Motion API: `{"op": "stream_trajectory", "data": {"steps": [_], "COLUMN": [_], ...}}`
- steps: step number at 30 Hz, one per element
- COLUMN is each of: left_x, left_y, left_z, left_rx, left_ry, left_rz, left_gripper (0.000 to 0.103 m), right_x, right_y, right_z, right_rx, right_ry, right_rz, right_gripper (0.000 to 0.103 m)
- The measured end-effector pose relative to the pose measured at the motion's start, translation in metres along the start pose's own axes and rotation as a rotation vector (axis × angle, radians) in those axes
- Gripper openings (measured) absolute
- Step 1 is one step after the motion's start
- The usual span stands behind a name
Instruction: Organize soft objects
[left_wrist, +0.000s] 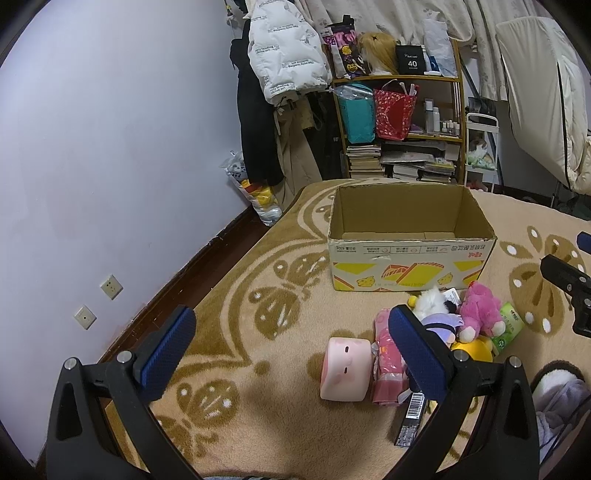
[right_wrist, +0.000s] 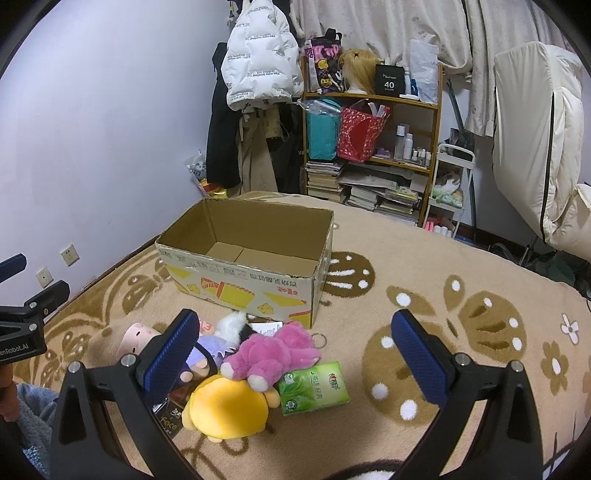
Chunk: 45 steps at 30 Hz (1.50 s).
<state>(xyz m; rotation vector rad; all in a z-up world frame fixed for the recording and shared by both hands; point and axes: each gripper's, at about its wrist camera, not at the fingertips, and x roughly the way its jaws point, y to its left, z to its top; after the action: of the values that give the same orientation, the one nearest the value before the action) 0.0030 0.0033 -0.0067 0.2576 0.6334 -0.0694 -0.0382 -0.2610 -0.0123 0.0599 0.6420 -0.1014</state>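
Fuzzy pink plush (right_wrist: 275, 350) beside corrugated box (right_wrist: 243, 273).

Plush toys (right_wrist: 271, 352) lie heaped on the blanket before the open, upright cardboard box (right_wrist: 247, 258).

Dim, even indoor light with a cool cast; soft shadows fall toward six o'clock under the open brown cardboard box (right_wrist: 255, 258). Fisheye bending and black vignetting fill every corner.

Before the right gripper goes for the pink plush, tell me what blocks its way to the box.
Nothing visible. The pink plush lies on top of the pile, just in front of the open, empty cardboard box; the right gripper is open above it.
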Motion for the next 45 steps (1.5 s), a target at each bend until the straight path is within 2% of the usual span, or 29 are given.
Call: {"op": "stream_trajectory", "data": {"steps": [37, 43, 45], "left_x": [0.0, 0.014, 0.02], "left_y": [-0.001, 0.0, 0.001], "left_z": [0.0, -0.002, -0.002], "left_rx": [0.004, -0.003, -0.011], "left_ry": [0.003, 0.059, 0.08], "left_rz": [0.0, -0.016, -0.034], "left_gripper": [0.103, 0.103, 0.103], "right_x": [0.001, 0.007, 0.018], "right_y": [0.001, 0.001, -0.001], "right_z": [0.0, -0.001, -0.002], "right_rx": [0.004, 0.019, 0.024], "right_ry": [0.001, 0.022, 0.057], "right_rz": [-0.001, 0.021, 0.026], "right_gripper": [0.103, 0.103, 0.103]}}
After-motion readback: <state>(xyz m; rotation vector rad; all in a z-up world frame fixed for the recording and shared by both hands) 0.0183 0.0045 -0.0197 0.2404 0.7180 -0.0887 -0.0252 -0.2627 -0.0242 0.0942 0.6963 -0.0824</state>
